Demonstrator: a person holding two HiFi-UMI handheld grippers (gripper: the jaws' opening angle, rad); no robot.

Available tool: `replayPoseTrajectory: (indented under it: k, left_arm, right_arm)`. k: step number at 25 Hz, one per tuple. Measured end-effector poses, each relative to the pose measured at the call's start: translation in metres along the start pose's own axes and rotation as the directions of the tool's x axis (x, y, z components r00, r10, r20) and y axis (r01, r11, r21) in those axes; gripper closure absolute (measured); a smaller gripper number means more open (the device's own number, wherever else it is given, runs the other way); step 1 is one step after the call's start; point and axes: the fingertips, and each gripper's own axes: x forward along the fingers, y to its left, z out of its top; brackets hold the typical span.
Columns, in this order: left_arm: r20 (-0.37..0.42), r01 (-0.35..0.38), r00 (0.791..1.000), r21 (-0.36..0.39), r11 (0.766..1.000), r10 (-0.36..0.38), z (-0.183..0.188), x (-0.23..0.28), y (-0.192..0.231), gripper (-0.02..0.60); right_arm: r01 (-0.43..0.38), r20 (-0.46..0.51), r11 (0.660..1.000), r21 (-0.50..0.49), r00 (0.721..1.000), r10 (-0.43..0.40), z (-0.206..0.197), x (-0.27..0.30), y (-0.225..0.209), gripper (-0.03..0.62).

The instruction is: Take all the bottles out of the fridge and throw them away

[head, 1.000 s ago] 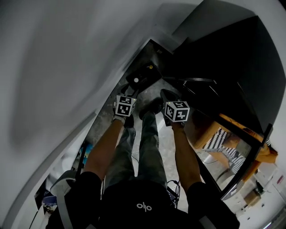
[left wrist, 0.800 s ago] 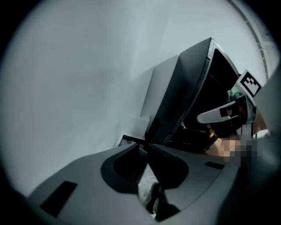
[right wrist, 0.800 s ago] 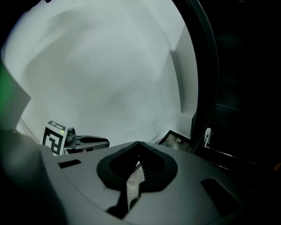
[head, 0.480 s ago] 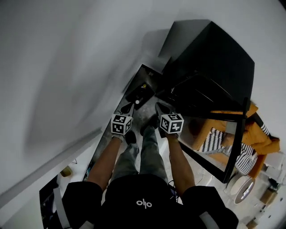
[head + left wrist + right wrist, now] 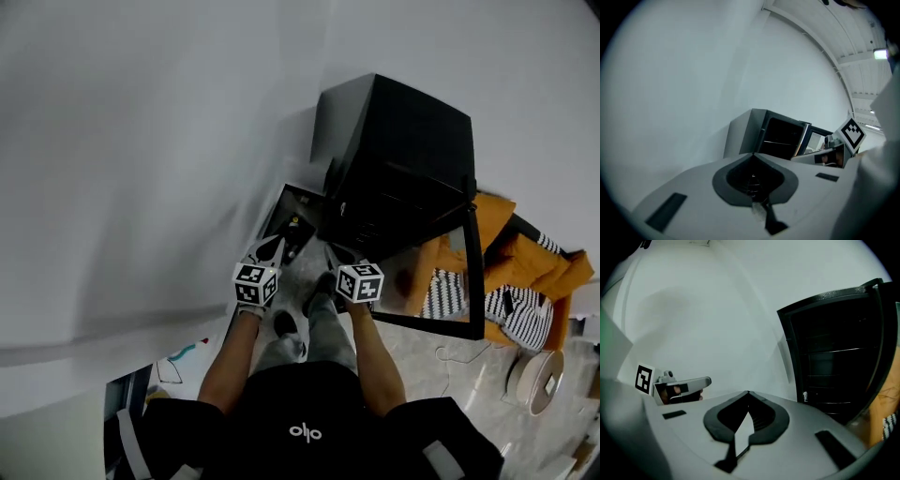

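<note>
The black fridge [image 5: 398, 155] stands against the white wall, its glass door [image 5: 441, 281] swung open toward me. Its dark shelves [image 5: 836, 357] show no bottle that I can make out. My left gripper [image 5: 266, 251] and right gripper [image 5: 334, 255] are held side by side in front of me, above the floor. Both are shut and empty. The left jaws meet at a point [image 5: 753, 153] aimed at the fridge [image 5: 780, 136]. The right jaws likewise meet at their tips [image 5: 748, 392]. A dark low bin [image 5: 292, 225] sits on the floor between the wall and the fridge, just beyond the gripper tips.
A white wall [image 5: 141, 141] fills the left side. An orange sofa with a striped cushion [image 5: 520, 305] stands right of the fridge door, with a white round object [image 5: 541, 380] on the floor near it. My legs and shoes [image 5: 286, 323] are below the grippers.
The head view has risen and pulled back, so the fridge and bin look smaller and farther. Both grippers have lifted away from the floor bin, staying side by side.
</note>
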Motion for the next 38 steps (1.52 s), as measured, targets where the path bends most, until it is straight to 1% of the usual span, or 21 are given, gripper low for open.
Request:
replayPoseTrajectory:
  k: [4, 8, 13, 18, 22, 27, 32, 38]
  left_arm:
    - [0.027, 0.052, 0.998, 0.039, 0.998, -0.053, 0.024, -0.018, -0.029, 0.575]
    - [0.04, 0.086, 0.995, 0.04, 0.995, -0.088, 0.029, -0.038, -0.062, 0.575]
    - [0.05, 0.086, 0.995, 0.025, 0.996, -0.087, 0.028, -0.05, -0.104, 0.575]
    - [0.063, 0.082, 0.995, 0.022, 0.996, -0.083, 0.03, -0.05, -0.167, 0.575]
    - [0.064, 0.082, 0.994, 0.04, 0.996, -0.085, 0.022, -0.057, -0.226, 0.575]
    - [0.058, 0.09, 0.994, 0.06, 0.994, -0.093, 0.004, -0.066, -0.285, 0.575]
    - [0.042, 0.085, 0.995, 0.087, 0.993, -0.089, -0.006, -0.075, -0.316, 0.575]
    - [0.023, 0.095, 0.995, 0.103, 0.99, -0.098, -0.018, -0.082, -0.337, 0.575]
  right_arm:
    - [0.022, 0.049, 1.0, 0.017, 0.999, -0.023, 0.004, -0.039, 0.003, 0.585]
    - [0.034, 0.091, 0.999, 0.015, 0.995, -0.035, 0.006, -0.08, 0.005, 0.585]
    - [0.022, 0.121, 1.0, -0.017, 0.992, -0.02, 0.011, -0.13, -0.004, 0.585]
    - [0.004, 0.128, 0.999, -0.05, 0.992, 0.003, 0.01, -0.187, -0.023, 0.585]
    - [-0.01, 0.129, 0.998, -0.068, 0.991, 0.019, 0.001, -0.237, -0.035, 0.585]
    - [-0.012, 0.137, 0.998, -0.063, 0.99, 0.02, -0.02, -0.288, -0.054, 0.585]
    - [-0.004, 0.157, 0.998, -0.056, 0.988, 0.013, -0.035, -0.322, -0.067, 0.585]
    - [0.008, 0.173, 0.998, -0.059, 0.985, 0.002, -0.047, -0.347, -0.075, 0.585]
